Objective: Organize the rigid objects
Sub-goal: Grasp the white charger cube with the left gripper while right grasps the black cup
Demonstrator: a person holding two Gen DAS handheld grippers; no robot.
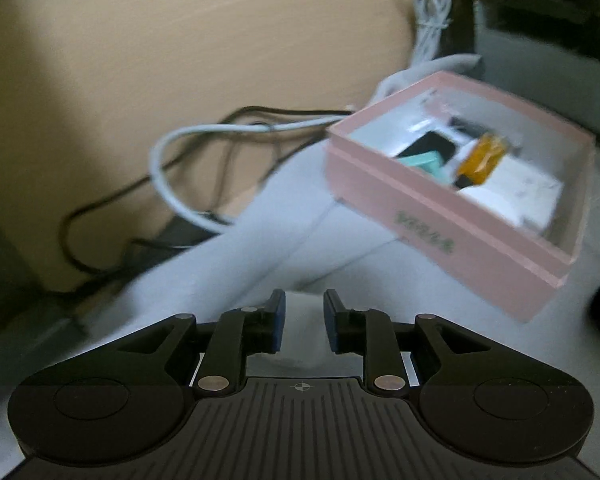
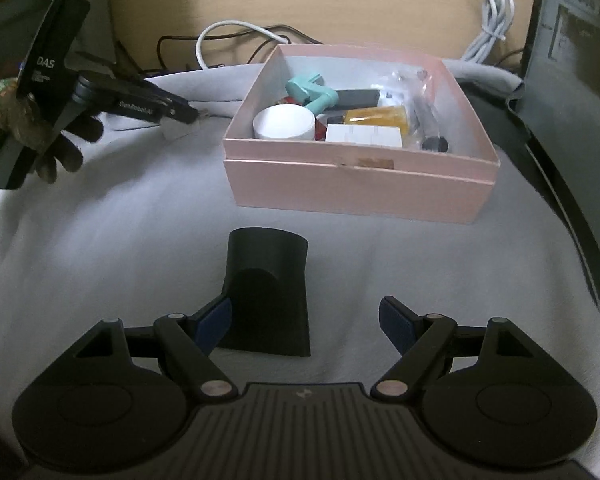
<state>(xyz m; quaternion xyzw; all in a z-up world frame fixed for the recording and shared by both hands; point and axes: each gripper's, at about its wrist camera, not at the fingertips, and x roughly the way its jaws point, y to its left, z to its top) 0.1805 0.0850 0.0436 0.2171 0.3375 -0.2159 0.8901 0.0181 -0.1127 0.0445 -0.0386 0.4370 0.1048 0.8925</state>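
Right hand-held gripper (image 2: 304,326): jaws spread wide, nothing between the pads. Black flared plastic piece (image 2: 268,292) lies flat on the white cloth (image 2: 120,240) covering the surface; its lower left edge is just beside, poss. touching, the left blue pad (image 2: 214,326). Right pad well clear of it. Piece sits left of centre in the jaw gap, wide end toward the camera.

Pink box (image 2: 356,184) beyond the piece, open top, resting on cloth. Inside: white round jar (image 2: 284,122), teal plastic part (image 2: 312,90), amber bottle (image 2: 376,116), white carton (image 2: 364,136), misc. small items too cluttered to ID.

Left hand-held gripper (image 2: 180,122), seen from right wrist view: held in gloved hand (image 2: 44,136), left of box, pinching a small white block (image 2: 178,131) at its tips. Own view blurred; narrow gap w/ pale object (image 1: 304,332) between pads.

Cables (image 2: 236,36) behind the box along tan back panel.
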